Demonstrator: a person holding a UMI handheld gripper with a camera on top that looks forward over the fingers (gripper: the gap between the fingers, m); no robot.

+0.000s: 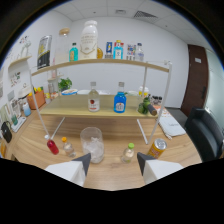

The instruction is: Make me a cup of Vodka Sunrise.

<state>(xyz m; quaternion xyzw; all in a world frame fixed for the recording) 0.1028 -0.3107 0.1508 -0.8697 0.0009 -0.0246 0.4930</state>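
While the glass with ice [93, 144] stands on the wooden table [30, 142] just ahead of the gripper [114, 161], its jaws are apart; small bottles [128, 152] flank it, vodka bottle [93, 98] on the shelf [75, 110] beyond.

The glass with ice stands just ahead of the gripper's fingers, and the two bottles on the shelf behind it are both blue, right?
Not quite. In the gripper view the glass with ice does stand just ahead of the open gripper, but only the right bottle is blue; the left bottle is clear with a red label.
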